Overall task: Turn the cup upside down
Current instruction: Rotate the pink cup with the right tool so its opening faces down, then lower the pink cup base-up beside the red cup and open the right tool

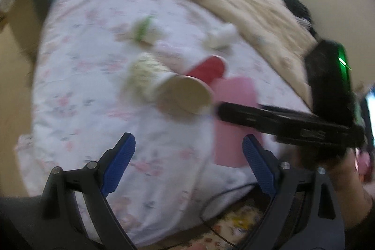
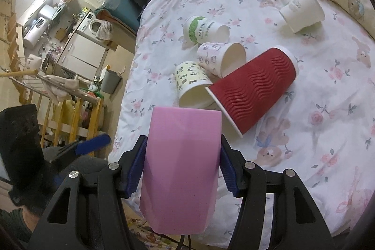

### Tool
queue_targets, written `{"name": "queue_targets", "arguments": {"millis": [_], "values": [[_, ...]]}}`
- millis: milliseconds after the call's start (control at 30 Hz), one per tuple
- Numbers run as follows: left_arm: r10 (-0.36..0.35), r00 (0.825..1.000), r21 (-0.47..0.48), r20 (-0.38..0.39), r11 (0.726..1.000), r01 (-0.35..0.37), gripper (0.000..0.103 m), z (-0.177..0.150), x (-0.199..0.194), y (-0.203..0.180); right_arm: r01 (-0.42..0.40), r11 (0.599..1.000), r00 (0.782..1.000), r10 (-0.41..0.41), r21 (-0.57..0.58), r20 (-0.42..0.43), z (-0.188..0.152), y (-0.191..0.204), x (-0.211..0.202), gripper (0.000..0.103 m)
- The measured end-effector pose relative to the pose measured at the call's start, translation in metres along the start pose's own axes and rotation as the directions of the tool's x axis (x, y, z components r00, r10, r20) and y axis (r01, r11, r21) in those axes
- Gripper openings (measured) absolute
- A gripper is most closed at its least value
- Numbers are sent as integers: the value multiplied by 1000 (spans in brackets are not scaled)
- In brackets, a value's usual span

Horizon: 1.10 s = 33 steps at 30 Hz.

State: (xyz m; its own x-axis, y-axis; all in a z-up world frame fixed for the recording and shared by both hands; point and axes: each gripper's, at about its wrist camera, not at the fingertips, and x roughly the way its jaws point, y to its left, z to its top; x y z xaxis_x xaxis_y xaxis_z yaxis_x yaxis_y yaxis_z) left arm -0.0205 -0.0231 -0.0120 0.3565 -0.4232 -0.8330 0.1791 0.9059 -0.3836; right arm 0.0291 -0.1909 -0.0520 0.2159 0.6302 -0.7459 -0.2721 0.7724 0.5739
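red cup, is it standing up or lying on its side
Lying on its side. The red cup rests lengthwise on the bedsheet, its white rim pointing sideways, toward the pink cup.

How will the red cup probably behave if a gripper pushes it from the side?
The red cup lies on its side, so it would likely roll, curving because it tapers. It looks like paper, probably light and easy to crush. The soft bedsheet and the neighbouring panda cup may slow it.

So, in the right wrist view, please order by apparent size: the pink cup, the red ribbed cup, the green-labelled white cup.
1. Pink plastic cup, held in the right tongs; being nearest the camera exaggerates it.
2. Red ribbed paper cup, lying on the bed.
3. Green-labelled white paper cup, farther away.
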Motion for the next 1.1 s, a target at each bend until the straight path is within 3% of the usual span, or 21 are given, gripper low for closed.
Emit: {"name": "queue_targets", "arguments": {"millis": [100,400,500,633,767,933,1100], "values": [[-27,999,37,-19,999,28,91,-2,4,-12,-11,1000,1000,11,-19,-1,0,6,3,60],[10,997,9,-77,1000,-10,91,-6,20,-5,-33,998,999,33,-62,4,-1,17,1,60],[12,996,-1,-90,1000,-12,91,-8,23,-2,-25,997,999,26,-80,19,-2,19,-3,60],[66,994,14,-92,998,-65,91,-10,25,-2,-23,995,999,27,-97,37,-2,22,-10,59],[54,994,4,-95,999,-54,91,-10,25,-1,17,992,999,-12,-125,44,-3,26,-10,59],[105,990,3,-96,994,-105,91,-11,22,6,56,988,997,-49,-141,53,1,24,-12,59],[254,966,-74,-53,963,-257,91,-14,4,39,152,971,988,-147,-184,42,13,24,-5,59]]}}
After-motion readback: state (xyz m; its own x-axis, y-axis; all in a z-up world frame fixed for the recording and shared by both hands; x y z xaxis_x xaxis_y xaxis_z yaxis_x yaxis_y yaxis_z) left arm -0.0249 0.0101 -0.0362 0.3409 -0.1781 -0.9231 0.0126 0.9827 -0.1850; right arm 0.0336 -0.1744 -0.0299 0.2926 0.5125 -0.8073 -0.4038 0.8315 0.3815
